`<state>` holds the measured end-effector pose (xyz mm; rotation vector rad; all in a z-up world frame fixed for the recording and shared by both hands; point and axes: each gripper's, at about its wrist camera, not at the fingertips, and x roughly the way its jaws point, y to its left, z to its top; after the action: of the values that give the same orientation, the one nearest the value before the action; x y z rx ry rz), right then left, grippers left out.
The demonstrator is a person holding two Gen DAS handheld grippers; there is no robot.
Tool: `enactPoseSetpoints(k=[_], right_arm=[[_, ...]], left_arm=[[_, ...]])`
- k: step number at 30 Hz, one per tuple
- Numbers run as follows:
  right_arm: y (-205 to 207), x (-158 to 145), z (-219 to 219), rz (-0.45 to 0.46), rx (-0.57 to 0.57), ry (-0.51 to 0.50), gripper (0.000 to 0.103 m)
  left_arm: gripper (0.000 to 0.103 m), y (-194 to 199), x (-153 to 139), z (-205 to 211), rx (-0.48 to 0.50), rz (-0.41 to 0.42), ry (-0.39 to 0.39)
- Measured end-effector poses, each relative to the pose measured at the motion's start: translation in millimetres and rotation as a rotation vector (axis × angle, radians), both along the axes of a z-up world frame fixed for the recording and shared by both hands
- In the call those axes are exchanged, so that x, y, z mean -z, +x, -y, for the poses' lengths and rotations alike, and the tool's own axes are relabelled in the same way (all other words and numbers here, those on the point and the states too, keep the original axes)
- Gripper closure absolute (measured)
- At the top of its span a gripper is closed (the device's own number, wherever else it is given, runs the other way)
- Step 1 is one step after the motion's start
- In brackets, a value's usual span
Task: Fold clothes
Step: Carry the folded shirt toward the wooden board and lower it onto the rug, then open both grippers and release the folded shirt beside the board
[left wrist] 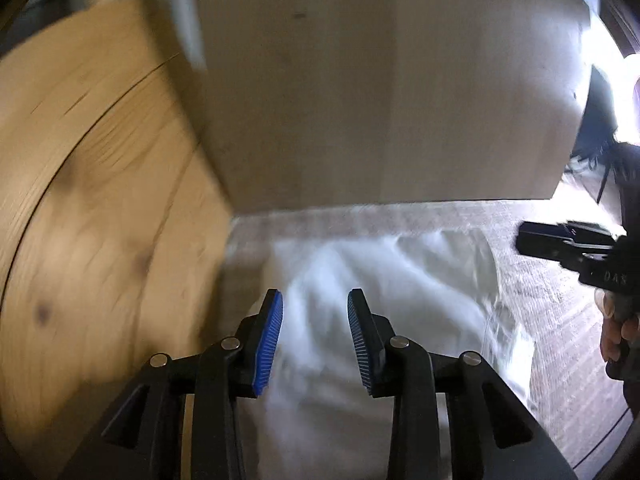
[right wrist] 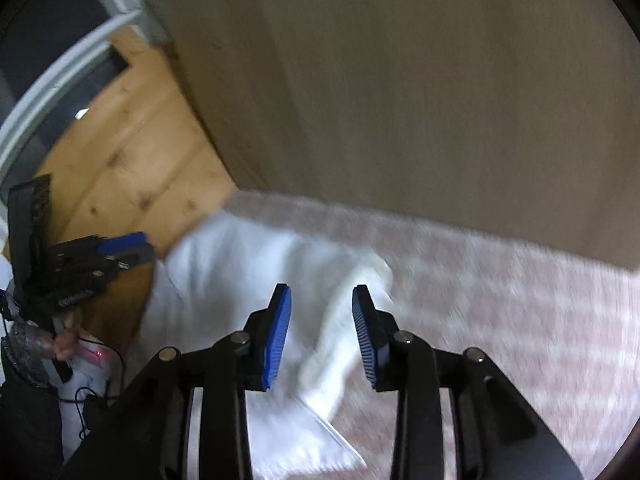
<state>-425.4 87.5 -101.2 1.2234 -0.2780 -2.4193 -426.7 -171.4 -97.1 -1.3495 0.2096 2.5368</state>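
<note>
A white garment [left wrist: 360, 280] lies crumpled on a pinkish woven surface [left wrist: 552, 320]. My left gripper [left wrist: 315, 300] hovers above the garment's near part, open, with nothing between its blue pads. The right wrist view shows the same white garment [right wrist: 240, 272], folded into a thick bundle with a flat layer at the near edge. My right gripper [right wrist: 321, 294] hangs open over the bundle's right edge, its pads clear of the cloth. Each gripper shows in the other's view: the right gripper [left wrist: 528, 236] at the far right, the left gripper [right wrist: 136, 244] at the far left, each held by a hand.
A tall beige panel [left wrist: 380, 100] stands just behind the garment. Wooden floorboards [left wrist: 100, 200] lie to the left. The pinkish surface [right wrist: 520, 300] stretches to the right. Cables and a small lit device [right wrist: 96, 356] sit at the lower left of the right wrist view.
</note>
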Motion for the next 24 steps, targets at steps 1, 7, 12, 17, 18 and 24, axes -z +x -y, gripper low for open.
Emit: enactPoseSetpoints(k=[1,7,12,17,18,24], right_arm=[[-8,4,7,-0.001,-0.014,0.001,0.071],[-47,59,34,0.082,-0.052,0.161,0.079],[-52,50,21,0.067,0.015,0.232,0.094],[-5,9,47,0.004,-0.089,0.157,0.085],[7,6,57,0.004,-0.121,0.149,0.078],[46,44,91,0.106,-0.187,0.23,0.062]], left_arm=[[0.071,-10,7,-6,0.011,0.014,0.007],[0.069,-44,62,2,-0.065,0.132,-0.038],[0.071,-24,37,12,-0.098,0.094,-0.049],[0.071,17,26,5,-0.045,0.07,0.018],[0.068,24,33,2,-0.035,0.089,0.022],[0.075,31,75,15,-0.109,0.153,0.052]])
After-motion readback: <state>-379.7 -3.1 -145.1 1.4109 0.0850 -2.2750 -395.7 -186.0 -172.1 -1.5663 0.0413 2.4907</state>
